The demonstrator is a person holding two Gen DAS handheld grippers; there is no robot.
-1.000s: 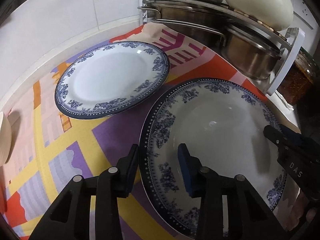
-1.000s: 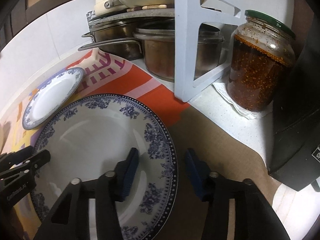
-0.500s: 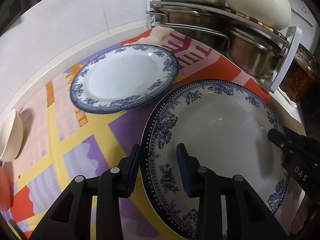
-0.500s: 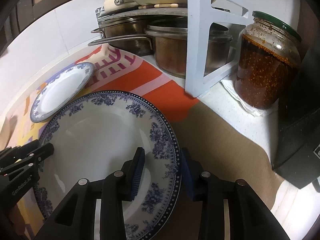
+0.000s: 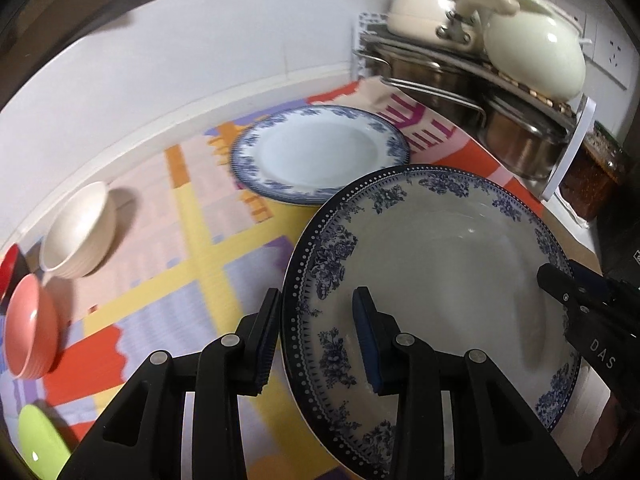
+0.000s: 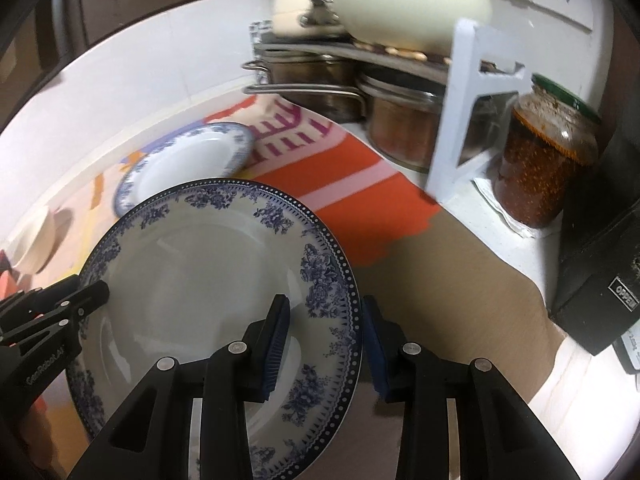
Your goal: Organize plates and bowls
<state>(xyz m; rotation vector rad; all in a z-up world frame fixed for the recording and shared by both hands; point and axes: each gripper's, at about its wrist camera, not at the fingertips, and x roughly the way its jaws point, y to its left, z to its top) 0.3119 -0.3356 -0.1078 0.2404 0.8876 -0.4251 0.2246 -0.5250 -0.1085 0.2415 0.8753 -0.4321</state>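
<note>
1. Left hand-held gripper (image 5: 316, 336) has its jaws set astride the left rim of the big blue-patterned plate (image 5: 440, 256), one finger under, one on top, clamped on it
2. Right hand-held gripper (image 6: 326, 344) pinches the opposite rim the same way
3. Plate sits tilted above the colourful mat (image 5: 192, 240), partly overlapping the smaller blue-rimmed plate (image 5: 320, 152) lying flat behind
4. Cream bowl (image 5: 76, 232) and pink bowl (image 5: 28, 328) are off to the left
</note>
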